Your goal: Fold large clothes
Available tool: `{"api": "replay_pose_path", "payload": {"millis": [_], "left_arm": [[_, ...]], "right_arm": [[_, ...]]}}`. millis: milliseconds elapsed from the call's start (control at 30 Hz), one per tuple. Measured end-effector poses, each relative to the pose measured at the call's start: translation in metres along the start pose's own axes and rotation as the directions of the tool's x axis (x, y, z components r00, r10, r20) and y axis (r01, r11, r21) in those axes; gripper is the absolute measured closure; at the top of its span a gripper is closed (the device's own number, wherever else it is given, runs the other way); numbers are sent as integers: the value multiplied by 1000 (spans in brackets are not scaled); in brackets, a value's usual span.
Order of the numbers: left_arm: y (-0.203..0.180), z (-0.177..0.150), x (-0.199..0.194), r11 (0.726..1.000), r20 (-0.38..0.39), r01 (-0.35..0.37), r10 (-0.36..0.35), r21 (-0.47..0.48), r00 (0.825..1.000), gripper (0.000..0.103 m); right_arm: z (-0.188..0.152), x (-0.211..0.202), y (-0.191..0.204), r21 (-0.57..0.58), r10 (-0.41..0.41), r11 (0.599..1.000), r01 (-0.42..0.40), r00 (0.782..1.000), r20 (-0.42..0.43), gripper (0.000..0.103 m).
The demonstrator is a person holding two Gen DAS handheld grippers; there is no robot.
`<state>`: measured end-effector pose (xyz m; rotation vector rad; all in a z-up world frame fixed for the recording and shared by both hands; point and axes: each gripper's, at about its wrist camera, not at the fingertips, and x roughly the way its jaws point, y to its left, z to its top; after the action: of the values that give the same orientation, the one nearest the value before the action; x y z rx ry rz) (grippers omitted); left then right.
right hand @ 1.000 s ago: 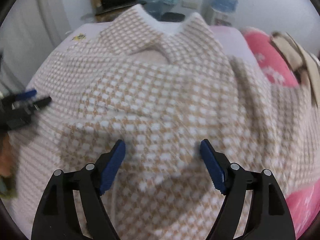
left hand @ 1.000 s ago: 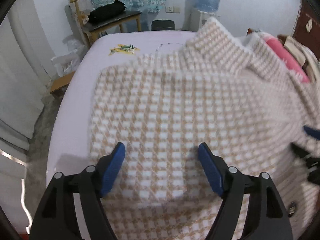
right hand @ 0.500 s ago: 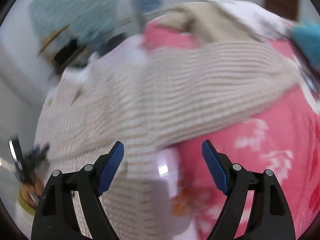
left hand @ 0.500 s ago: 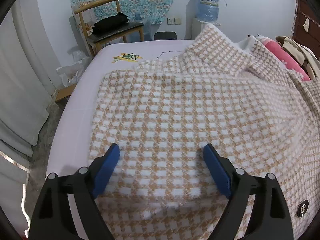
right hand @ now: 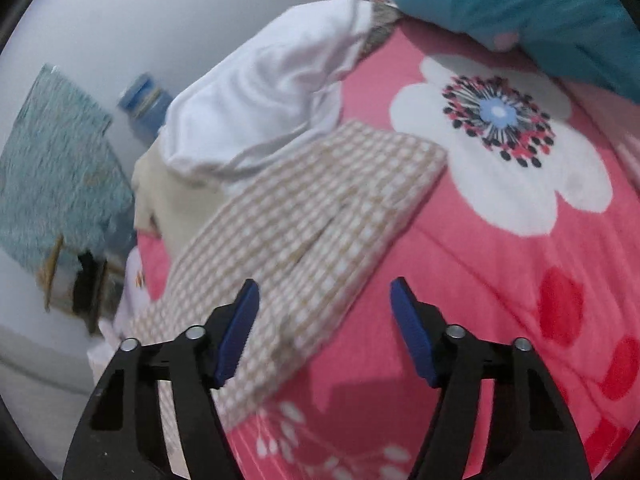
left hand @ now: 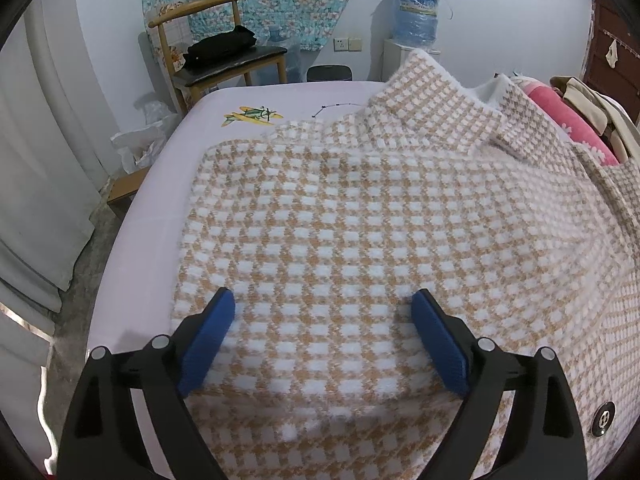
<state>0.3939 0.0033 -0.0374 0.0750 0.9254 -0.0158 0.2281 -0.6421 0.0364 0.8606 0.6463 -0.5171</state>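
The left gripper (left hand: 323,334) points steeply downward, its blue-padded jaws opening, spread wide with nothing pressed between the pads; the right gripper (right hand: 325,330) also tilts downward, its jaws closing, pads still apart and gripping nothing.

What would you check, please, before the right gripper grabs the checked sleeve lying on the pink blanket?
1. Right gripper empty: ok. Its jaws are closing, with nothing pinched; the pads do not press on anything.
2. Sleeve in front of the right gripper: ok. It lies flat on the pink blanket, its side edge showing between the pads.
3. Sleeve free of other clothes: cannot tell. The white garment borders its far end.
4. Left gripper out of the way: ok. Its jaws are opening over the checked coat, gripping nothing.
5. Coat body flat on the bed: not ok. Its collar side rides up on the pile at the right.
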Motion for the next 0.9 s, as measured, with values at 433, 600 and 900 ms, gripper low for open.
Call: {"api": "replay_pose_path", "payload": {"millis": [433,600,900], "left_arm": [[-2,2,2,1000,-9,-4,4,2,1000,14],[-3,2,2,1000,-12,-4,4,3,1000,14],[-3,2,3,1000,-13,-5,5,4,1000,13]], "right_arm": [[20,54,-29,58,-57,997,56,998,13,65],[22,53,-29,38,-45,998,44,999,28,86],[14,-14,14,-115,-24,992,47,981,190,97]]}}
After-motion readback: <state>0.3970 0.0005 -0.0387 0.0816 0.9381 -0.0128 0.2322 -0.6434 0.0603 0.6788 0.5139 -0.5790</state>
